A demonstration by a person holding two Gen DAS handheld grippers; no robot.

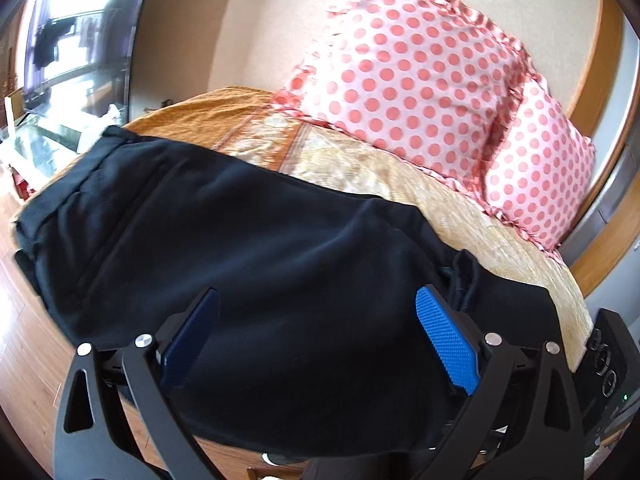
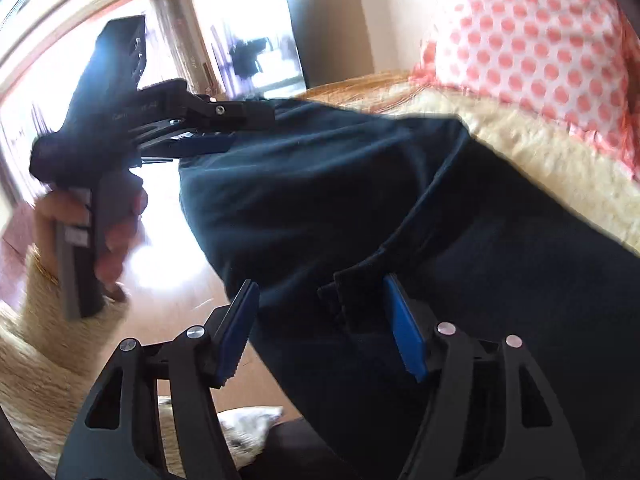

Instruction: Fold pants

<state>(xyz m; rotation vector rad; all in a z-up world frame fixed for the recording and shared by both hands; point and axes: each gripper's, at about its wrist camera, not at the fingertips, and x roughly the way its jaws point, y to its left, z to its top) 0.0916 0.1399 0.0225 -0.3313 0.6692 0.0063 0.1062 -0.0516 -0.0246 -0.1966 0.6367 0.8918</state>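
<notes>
Straddling the black pants [image 1: 256, 240], your left gripper [image 1: 318, 312] stands wide, pads off the cloth. Your right gripper [image 2: 320, 312], likewise released, has the near fabric edge between its spread pads, none pressing. Pants: lying on the gold bedspread [image 1: 360, 164], apparently doubled over already, waistband toward the far left. Polka-dot pillows [image 1: 412, 80] beyond. Judged roughly midway: one fold seems laid, a further fold and smoothing likely left.

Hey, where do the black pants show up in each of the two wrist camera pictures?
Left wrist: the black pants fill the lower centre, spread over the bed.
Right wrist: the black pants run from centre to lower right.
Shared landmark: the polka-dot pillow, upper right in both.
</notes>
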